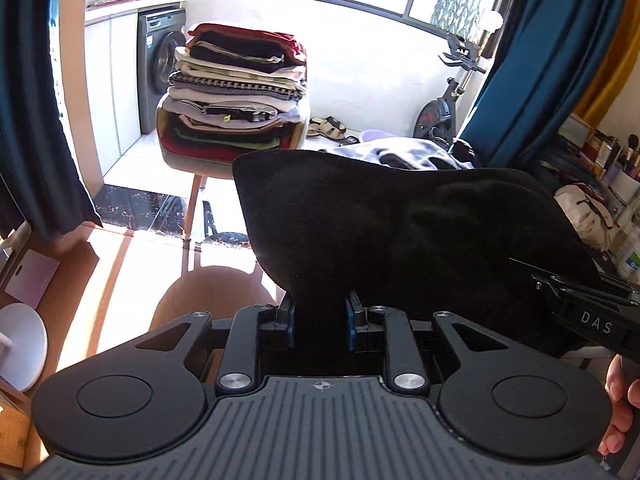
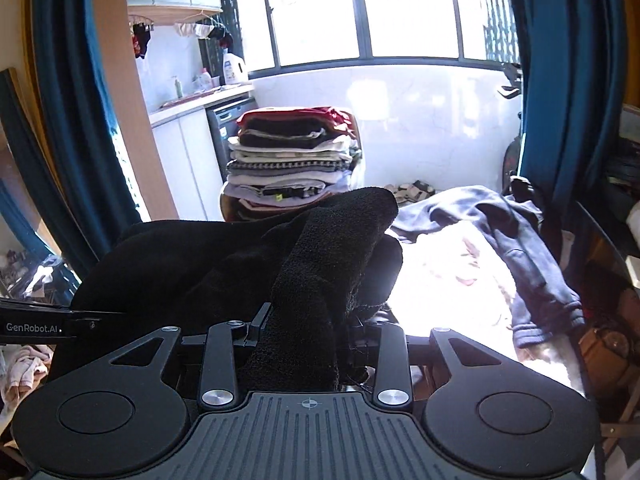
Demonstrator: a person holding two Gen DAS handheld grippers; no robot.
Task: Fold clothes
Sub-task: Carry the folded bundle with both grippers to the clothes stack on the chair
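Observation:
A folded black garment (image 1: 400, 232) hangs in the air between both grippers. My left gripper (image 1: 320, 316) is shut on its near edge, with cloth filling the gap between the fingers. My right gripper (image 2: 308, 328) is shut on a bunched thick fold of the same black garment (image 2: 328, 240). The right gripper also shows at the right edge of the left wrist view (image 1: 580, 304), and the left gripper at the left edge of the right wrist view (image 2: 48, 320). A tall stack of folded clothes (image 1: 236, 88) sits on a chair beyond; it also shows in the right wrist view (image 2: 292, 160).
A blue-grey hoodie (image 2: 508, 232) lies spread on the bed with a light sheet (image 2: 448, 272). A washing machine (image 1: 160, 64) stands behind the chair. Blue curtains (image 1: 540, 60) hang at both sides. A cluttered shelf (image 1: 608, 168) is at the right. An exercise bike (image 1: 444, 108) stands by the window.

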